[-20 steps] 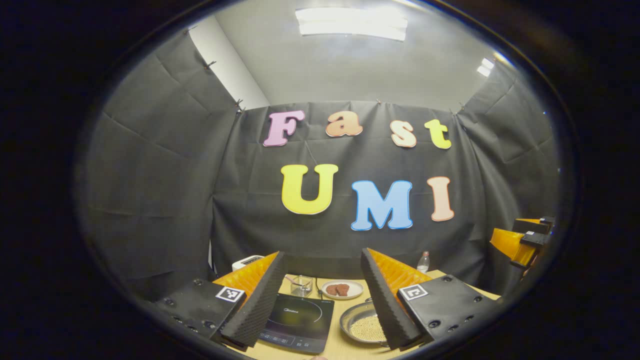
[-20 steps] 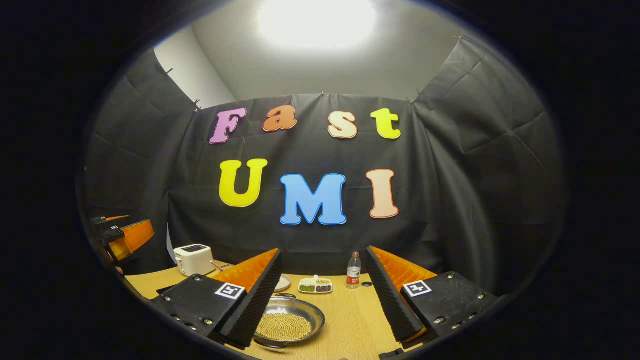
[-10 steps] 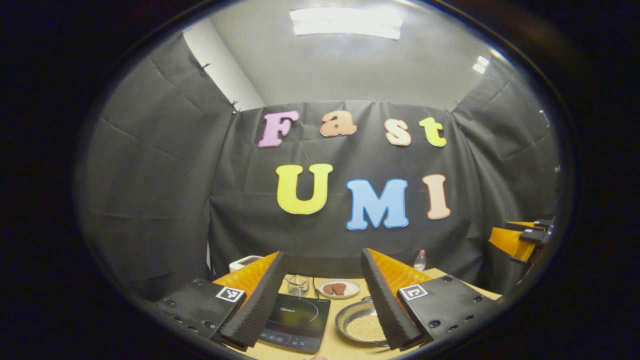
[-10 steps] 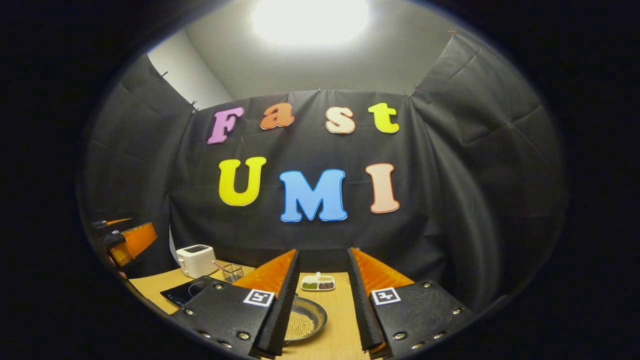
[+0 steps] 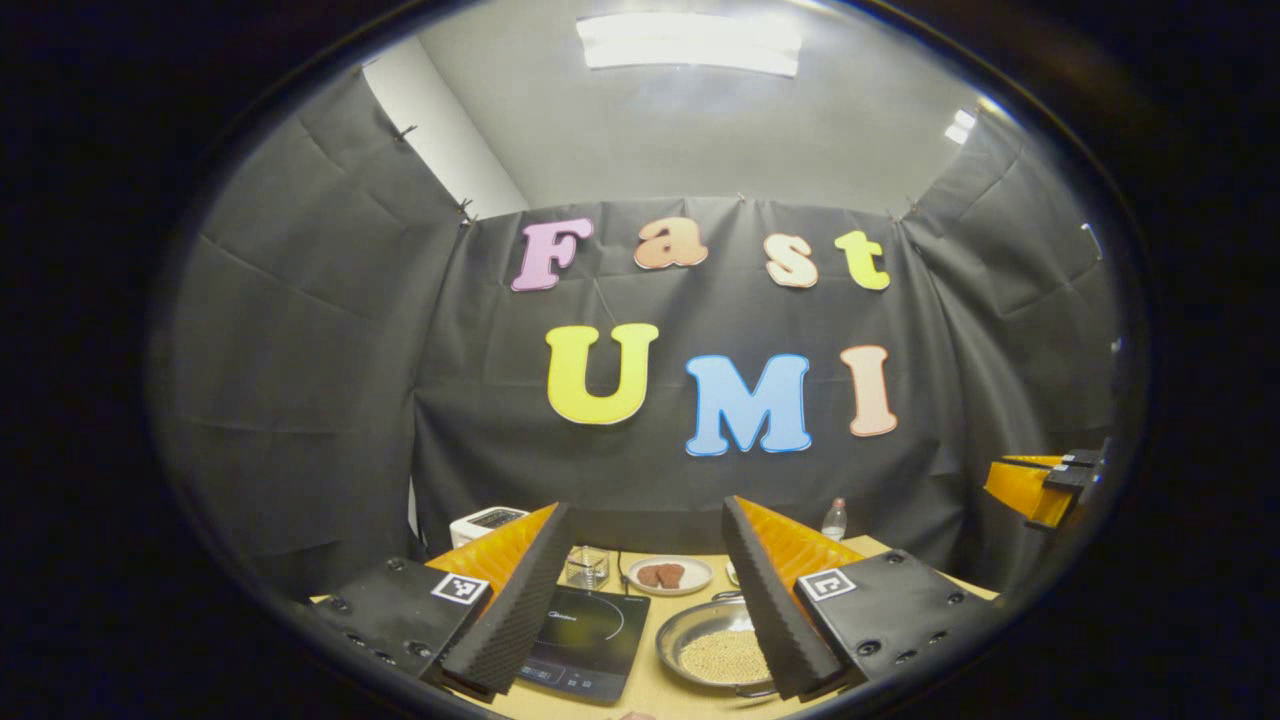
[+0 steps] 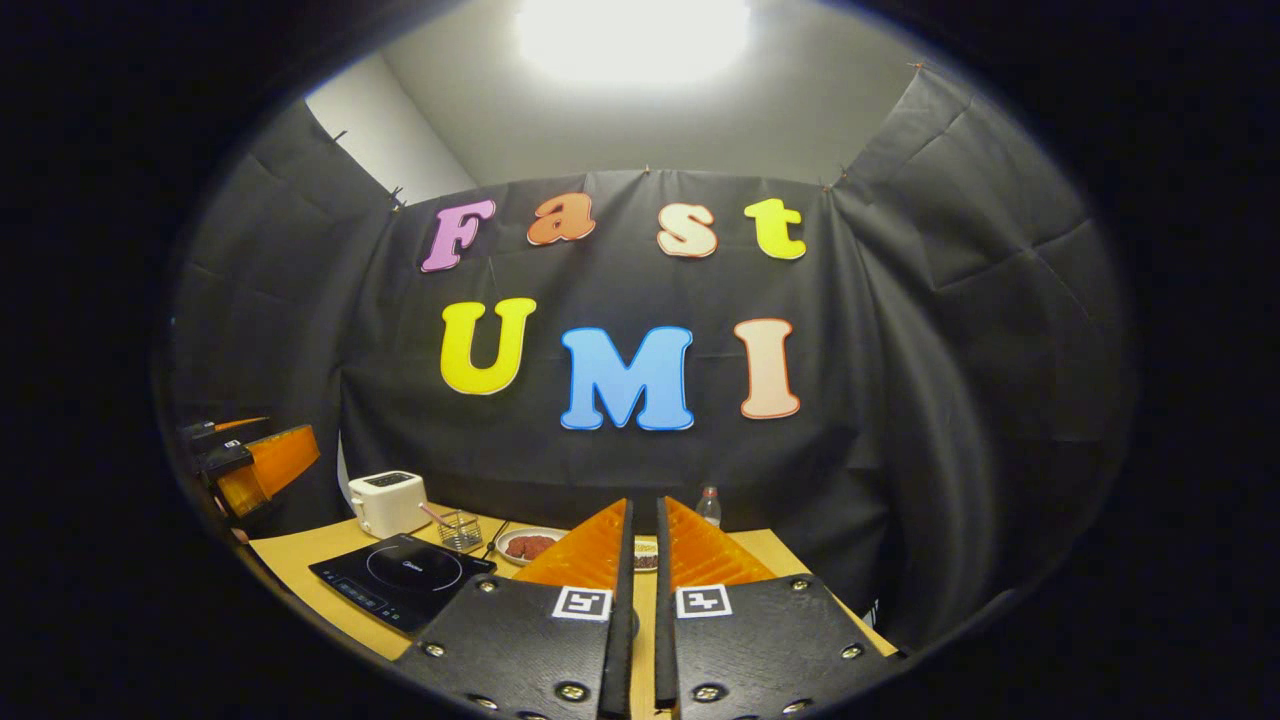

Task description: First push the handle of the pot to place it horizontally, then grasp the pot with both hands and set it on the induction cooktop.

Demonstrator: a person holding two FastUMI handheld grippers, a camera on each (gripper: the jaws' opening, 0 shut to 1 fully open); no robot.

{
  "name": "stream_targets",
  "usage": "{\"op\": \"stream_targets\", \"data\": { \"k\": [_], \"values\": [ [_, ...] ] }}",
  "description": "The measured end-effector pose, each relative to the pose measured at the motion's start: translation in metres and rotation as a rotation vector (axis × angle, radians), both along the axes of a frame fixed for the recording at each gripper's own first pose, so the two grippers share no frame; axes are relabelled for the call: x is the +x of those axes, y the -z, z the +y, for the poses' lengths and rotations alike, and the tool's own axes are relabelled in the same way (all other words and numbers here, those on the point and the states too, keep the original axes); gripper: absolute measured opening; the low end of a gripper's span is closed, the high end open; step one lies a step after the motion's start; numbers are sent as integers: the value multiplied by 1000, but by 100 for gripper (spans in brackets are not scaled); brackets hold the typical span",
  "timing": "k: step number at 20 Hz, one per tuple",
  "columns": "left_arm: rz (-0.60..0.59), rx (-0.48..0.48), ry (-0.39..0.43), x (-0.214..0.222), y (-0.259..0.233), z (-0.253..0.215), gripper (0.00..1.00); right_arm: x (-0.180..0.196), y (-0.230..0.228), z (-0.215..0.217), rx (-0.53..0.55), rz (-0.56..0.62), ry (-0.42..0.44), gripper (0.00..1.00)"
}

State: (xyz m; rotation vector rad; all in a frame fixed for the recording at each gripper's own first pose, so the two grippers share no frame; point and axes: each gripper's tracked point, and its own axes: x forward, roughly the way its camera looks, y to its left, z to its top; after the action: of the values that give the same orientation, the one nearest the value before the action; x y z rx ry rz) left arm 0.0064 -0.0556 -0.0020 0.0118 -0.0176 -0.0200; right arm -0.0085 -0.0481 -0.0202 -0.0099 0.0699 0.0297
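A shallow metal pot (image 5: 712, 655) holding pale beans sits on the wooden table (image 5: 655, 690), just right of the black induction cooktop (image 5: 590, 640). My left gripper (image 5: 643, 520) hovers above the near side of both, open and holding nothing; its right finger covers the pot's right part. The right gripper (image 5: 1040, 485) hangs in the air at the far right of the left gripper view. In the right gripper view my right gripper (image 6: 642, 510) is shut with nothing between its fingers, and its fingers hide the pot. The cooktop (image 6: 400, 575) lies to its left, and the left gripper (image 6: 255, 465) is at the left edge.
At the back of the table (image 6: 300, 570) stand a white toaster (image 6: 385, 500), a small wire basket (image 6: 458, 530), a plate with reddish food (image 6: 528, 546) and a water bottle (image 6: 708, 505). The black cloth wall closes off the table behind and at both sides.
The right gripper's fingers have gone from wide open to shut, and the pot has slipped out of sight behind them. The left gripper has stayed open and barely drifted.
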Motion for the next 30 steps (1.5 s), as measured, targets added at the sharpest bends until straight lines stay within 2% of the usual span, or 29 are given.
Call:
{"op": "stream_targets", "data": {
  "k": [1, 2, 3, 8, 9, 11, 14, 20, 25, 30],
  "values": [
    [3, 0, -3, 1, 3, -4, 95, -2, 2, -8, -7, -6, 29, 9],
    [6, 4, -8, 0, 3, -8, 94, -1, 5, -7, -4, -10, 8, 2],
    [8, 11, -18, -1, 5, -9, 96, 4, 6, -4, 8, -2, -18, 1],
    [10, 39, -69, -10, 4, -5, 99, 12, 21, 7, 37, 35, -96, 1],
    [12, 46, -79, -11, 4, 0, 96, 15, 25, 11, 45, 45, -114, 1],
    [18, 63, -103, -9, 4, 12, 99, 21, 33, 27, 57, 64, -153, 1],
    [12, 66, -124, -2, 3, 28, 94, 29, 46, 52, 57, 103, -215, 1],
    [7, 47, -156, 20, 5, 67, 99, 43, 81, 108, 39, 203, -331, 1],
    [9, 68, -187, 35, 10, 100, 94, 45, 121, 153, 39, 303, -418, 1],
    [22, 64, -225, 43, 17, 128, 99, 45, 159, 184, 19, 401, -492, 1]
  ]
}}
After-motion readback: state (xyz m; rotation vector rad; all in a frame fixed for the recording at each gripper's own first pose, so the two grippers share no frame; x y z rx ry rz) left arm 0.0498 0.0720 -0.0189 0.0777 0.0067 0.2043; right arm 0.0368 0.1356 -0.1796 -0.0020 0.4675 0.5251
